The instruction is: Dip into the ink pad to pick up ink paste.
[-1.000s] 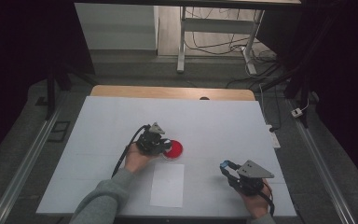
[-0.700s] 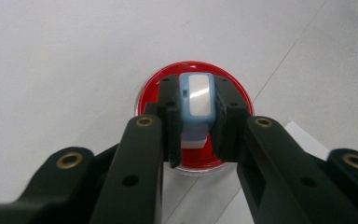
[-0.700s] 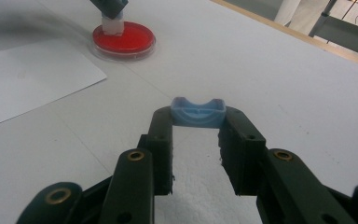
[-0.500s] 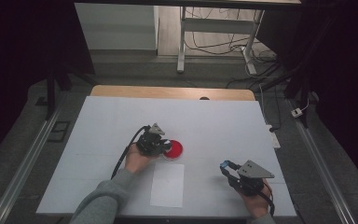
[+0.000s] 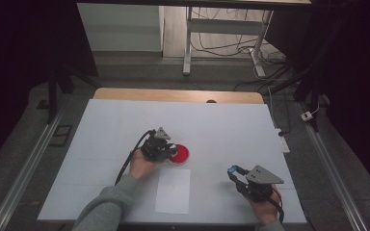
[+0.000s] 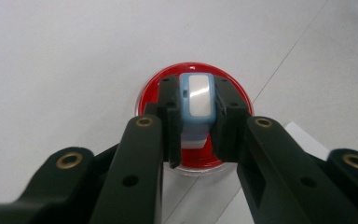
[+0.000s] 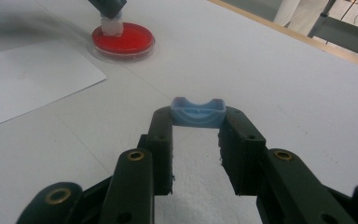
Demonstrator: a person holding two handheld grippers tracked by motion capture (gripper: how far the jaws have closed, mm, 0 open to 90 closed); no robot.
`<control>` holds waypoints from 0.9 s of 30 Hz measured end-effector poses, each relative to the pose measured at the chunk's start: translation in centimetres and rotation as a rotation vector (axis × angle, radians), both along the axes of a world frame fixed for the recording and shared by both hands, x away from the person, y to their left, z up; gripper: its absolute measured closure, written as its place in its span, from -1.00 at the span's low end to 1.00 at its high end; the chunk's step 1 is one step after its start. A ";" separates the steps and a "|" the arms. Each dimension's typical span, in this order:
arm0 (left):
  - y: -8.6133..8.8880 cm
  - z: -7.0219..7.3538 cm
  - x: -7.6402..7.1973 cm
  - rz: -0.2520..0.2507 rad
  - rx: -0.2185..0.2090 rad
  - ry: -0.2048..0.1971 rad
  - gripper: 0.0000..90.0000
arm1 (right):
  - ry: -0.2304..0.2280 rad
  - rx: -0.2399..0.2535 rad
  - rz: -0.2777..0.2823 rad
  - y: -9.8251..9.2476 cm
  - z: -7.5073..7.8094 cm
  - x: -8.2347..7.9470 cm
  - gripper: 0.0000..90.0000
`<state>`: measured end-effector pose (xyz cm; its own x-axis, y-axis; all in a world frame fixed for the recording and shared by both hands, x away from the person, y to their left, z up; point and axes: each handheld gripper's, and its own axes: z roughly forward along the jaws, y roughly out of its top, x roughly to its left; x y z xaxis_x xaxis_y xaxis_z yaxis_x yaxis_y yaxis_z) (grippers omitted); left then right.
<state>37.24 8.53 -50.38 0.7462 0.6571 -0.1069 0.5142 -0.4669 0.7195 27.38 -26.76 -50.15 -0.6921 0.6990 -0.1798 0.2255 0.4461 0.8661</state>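
Note:
A round red ink pad (image 5: 182,154) lies near the middle of the white table (image 5: 231,125). My left gripper (image 5: 168,153) is shut on a small blue-and-white stamp (image 6: 196,100), which it holds upright with its lower end on the red pad (image 6: 196,70). At the front right, my right gripper (image 5: 232,174) is shut on a light blue cap (image 7: 198,113) just above the table. From the right gripper view, the stamp (image 7: 112,24) stands on the pad (image 7: 126,39) at the far left.
A white sheet of paper (image 5: 173,190) lies flat near the front edge, between the two hands. A wooden strip (image 5: 173,95) runs along the table's far edge. Metal rails flank the table, and cables lie on the floor beyond.

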 end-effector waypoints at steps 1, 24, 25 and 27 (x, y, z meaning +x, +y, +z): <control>0.1 0.0 0.0 0.000 -0.003 0.005 0.68 | -0.001 0.001 0.000 0.0 0.0 0.0 0.46; 1.7 2.3 -0.7 0.001 -0.109 -0.028 0.67 | -0.006 0.002 -0.002 0.0 0.1 -0.1 0.46; 1.8 2.4 -0.7 0.000 -0.111 -0.029 0.67 | -0.006 0.002 -0.001 0.0 0.1 -0.1 0.46; 1.9 2.5 -0.8 -0.003 -0.114 -0.030 0.67 | -0.007 0.000 -0.006 0.0 0.1 -0.1 0.46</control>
<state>36.42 10.40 -47.91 0.7519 0.6399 -0.1588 0.4908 -0.3824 0.7828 27.31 -26.76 -50.07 -0.6867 0.7031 -0.1848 0.2221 0.4450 0.8676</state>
